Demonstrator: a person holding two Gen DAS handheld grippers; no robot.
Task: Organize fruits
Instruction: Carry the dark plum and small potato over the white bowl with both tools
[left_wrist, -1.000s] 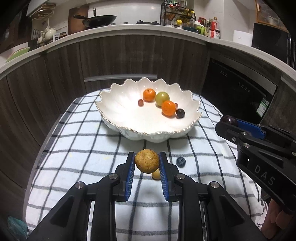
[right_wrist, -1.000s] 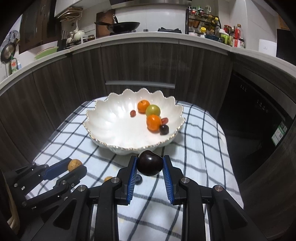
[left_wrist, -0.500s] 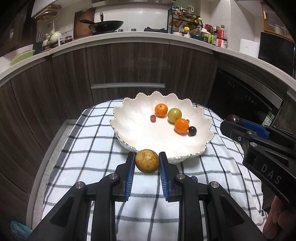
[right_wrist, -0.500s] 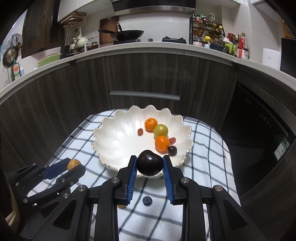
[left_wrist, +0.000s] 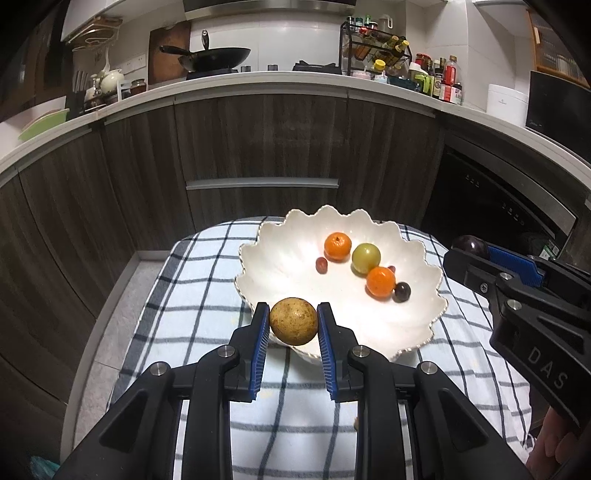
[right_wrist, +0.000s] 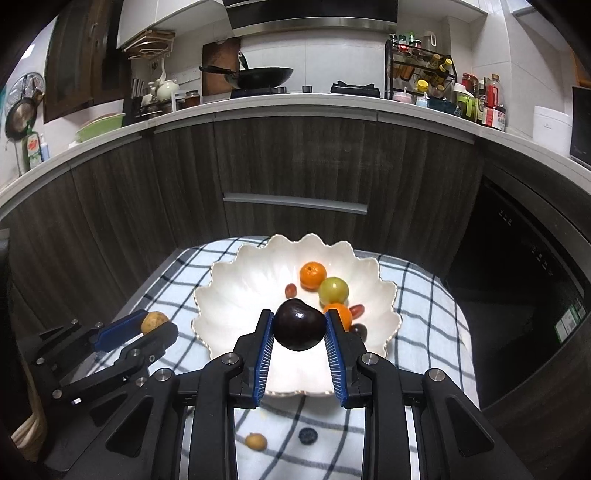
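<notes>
A white scalloped bowl (left_wrist: 295, 266) (right_wrist: 243, 284) stands on a checked cloth and holds two oranges, a green fruit, a dark grape and small red fruits. My left gripper (left_wrist: 293, 321) is shut on a brown speckled round fruit (left_wrist: 293, 321), held above the bowl's near rim; it shows at the left of the right wrist view (right_wrist: 154, 320). My right gripper (right_wrist: 299, 328) is shut on a dark plum (right_wrist: 299, 329), held over the bowl's near part; it enters the left wrist view from the right (left_wrist: 469, 246).
On the checked cloth (right_wrist: 424, 332) near me lie a small yellow fruit (right_wrist: 256, 441) and a blueberry (right_wrist: 307, 435). Dark wood cabinets (right_wrist: 295, 162) curve behind the table under a white counter with a wok and bottles. A dark oven front (left_wrist: 491, 206) is at the right.
Both grippers have risen and moved forward toward the bowl with their fruits held. The bowl now sits lower and nearer the fingertips in both views.
</notes>
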